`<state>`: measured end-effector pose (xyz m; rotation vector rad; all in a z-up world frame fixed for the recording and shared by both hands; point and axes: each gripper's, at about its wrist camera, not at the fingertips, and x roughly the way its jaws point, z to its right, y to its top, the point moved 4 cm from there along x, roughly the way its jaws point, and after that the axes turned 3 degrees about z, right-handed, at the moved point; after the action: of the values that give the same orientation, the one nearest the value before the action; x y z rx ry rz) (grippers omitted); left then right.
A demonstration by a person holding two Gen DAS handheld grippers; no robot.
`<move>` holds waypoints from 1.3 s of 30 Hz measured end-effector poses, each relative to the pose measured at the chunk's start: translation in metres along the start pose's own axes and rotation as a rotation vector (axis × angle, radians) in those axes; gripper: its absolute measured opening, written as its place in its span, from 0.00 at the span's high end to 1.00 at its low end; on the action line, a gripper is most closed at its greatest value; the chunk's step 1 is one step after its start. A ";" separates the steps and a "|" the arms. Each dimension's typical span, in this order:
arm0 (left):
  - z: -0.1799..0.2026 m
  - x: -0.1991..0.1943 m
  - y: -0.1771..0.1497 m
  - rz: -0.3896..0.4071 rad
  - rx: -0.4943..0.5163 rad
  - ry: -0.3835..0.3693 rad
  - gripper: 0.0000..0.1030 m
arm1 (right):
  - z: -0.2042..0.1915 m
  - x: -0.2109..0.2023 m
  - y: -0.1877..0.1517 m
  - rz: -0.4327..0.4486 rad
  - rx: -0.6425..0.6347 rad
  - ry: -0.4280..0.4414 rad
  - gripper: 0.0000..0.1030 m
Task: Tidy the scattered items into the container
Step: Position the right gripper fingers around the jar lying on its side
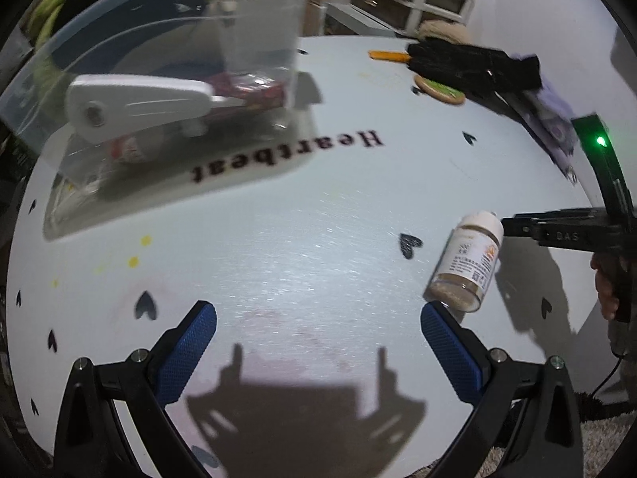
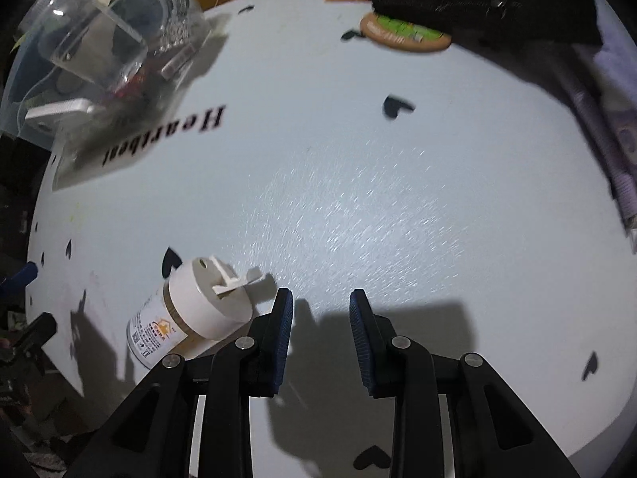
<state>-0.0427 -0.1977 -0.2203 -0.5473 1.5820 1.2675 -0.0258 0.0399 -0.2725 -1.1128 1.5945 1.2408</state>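
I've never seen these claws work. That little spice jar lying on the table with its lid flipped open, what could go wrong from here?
The spice jar lies on its side with its flip cap open, so lifting it cap-down could spill powder. It is round and could roll away when a claw closes on it. The clear container already looks crowded, so a careless drop might not land inside. Both the left claw and right claw are empty.

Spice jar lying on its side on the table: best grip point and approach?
Grip the spice jar across its clear cylindrical body, below the white cap, probably from above with the fingers straddling the long axis. It lies on its side, so the round body could roll if nudged sideways. The cap's flip lid stands open, a weak hold. The left gripper is open and near.
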 end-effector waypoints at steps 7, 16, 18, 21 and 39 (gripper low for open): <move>0.030 0.024 -0.007 -0.052 0.051 -0.025 0.00 | -0.016 0.012 0.002 0.023 -0.022 0.038 0.70; 0.046 0.045 -0.004 -0.080 0.049 -0.015 0.00 | -0.024 0.018 0.016 0.030 -0.064 0.146 0.70; 0.047 0.049 -0.004 -0.088 0.041 -0.007 0.00 | -0.026 0.016 0.016 0.031 -0.082 0.164 0.70; 0.044 0.054 -0.005 -0.096 0.023 0.006 0.00 | -0.029 0.014 0.018 0.034 -0.091 0.195 0.70; 0.031 0.060 -0.008 -0.127 -0.037 0.044 0.00 | -0.050 0.006 0.026 0.003 -0.201 0.265 0.70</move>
<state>-0.0478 -0.1585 -0.2758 -0.6926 1.5369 1.1981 -0.0566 -0.0063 -0.2616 -1.4520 1.6915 1.3213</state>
